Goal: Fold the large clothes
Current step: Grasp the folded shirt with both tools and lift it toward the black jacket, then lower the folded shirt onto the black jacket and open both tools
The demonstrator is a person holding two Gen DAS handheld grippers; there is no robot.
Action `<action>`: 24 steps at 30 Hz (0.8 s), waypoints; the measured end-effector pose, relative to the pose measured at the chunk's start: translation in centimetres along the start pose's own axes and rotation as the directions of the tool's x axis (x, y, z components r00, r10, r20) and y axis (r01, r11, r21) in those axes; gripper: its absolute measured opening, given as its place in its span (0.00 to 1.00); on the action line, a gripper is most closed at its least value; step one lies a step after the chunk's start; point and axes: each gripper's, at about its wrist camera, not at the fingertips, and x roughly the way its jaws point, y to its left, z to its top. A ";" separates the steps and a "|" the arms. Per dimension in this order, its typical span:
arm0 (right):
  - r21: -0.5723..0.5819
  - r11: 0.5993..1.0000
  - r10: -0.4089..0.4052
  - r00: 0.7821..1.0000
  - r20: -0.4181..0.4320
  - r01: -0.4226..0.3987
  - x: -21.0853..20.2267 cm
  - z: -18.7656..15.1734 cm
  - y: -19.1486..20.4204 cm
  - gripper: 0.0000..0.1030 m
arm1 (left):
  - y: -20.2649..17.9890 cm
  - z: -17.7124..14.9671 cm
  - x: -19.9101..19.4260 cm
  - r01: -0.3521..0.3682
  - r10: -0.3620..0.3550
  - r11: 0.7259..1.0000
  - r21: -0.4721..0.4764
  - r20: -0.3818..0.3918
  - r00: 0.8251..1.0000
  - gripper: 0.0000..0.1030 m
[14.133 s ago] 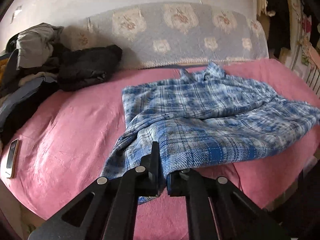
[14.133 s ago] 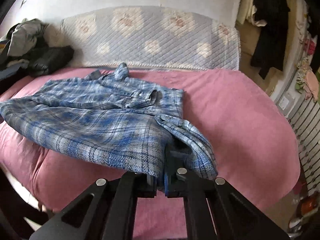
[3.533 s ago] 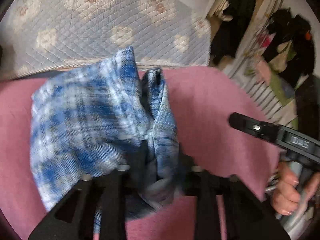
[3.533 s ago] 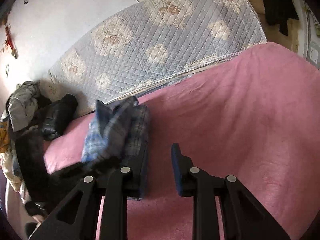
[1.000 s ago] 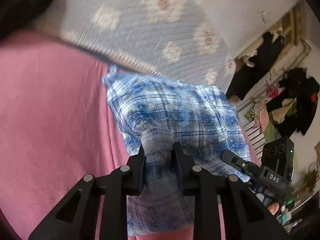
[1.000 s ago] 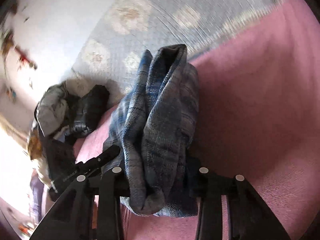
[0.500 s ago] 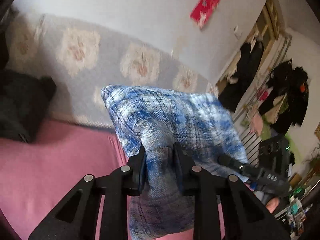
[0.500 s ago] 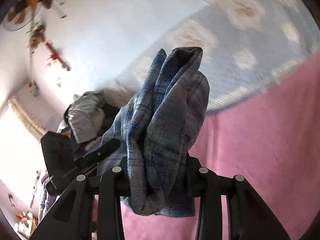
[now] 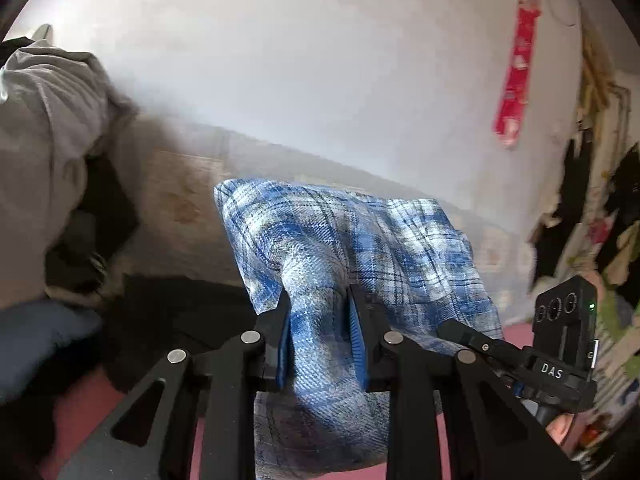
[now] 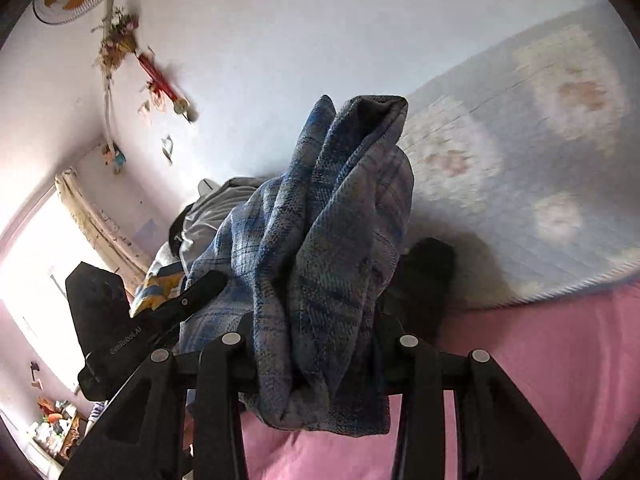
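1. While both cameras tip up toward the wall, the shirt is up in the air, off the pink bed, bundled into a thick folded wad.
2. Left tongs are clenched on the near edge of the shirt, blue pads pressing plaid from both sides.
3. Right tongs are clamped on the shirt too, a fat roll of cloth bulging up between the fingers.
4. Key relation: the bundle stands forward and up from each pair of tongs, its long axis running away from the cameras, with the two grips close side by side on the same end.
5. Neither hand looks nearer; the clothes pile sits to the left, so that's probably where it's headed.
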 end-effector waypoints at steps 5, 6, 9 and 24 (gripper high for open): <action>0.052 0.998 -0.027 0.999 -0.040 0.029 10.6 -0.5 -2.4 0.39 | 8.2 -0.1 6.8 -0.070 0.070 0.997 -0.027 -0.023 0.997 0.24; 0.063 0.997 -0.037 0.998 -0.050 0.040 12.5 -1.0 -3.2 0.39 | 10.0 -0.9 8.2 -0.094 0.093 0.995 -0.037 -0.020 0.995 0.24; 0.143 0.987 -0.058 0.991 -0.118 0.075 18.9 -3.2 -6.7 0.39 | 15.1 -4.1 12.4 -0.161 0.157 0.979 -0.122 -0.039 0.987 0.26; -0.115 0.954 -0.281 0.959 -0.023 0.277 22.9 -5.4 -6.3 0.75 | 16.6 -9.0 10.8 -0.377 0.367 0.926 0.021 0.191 0.911 0.87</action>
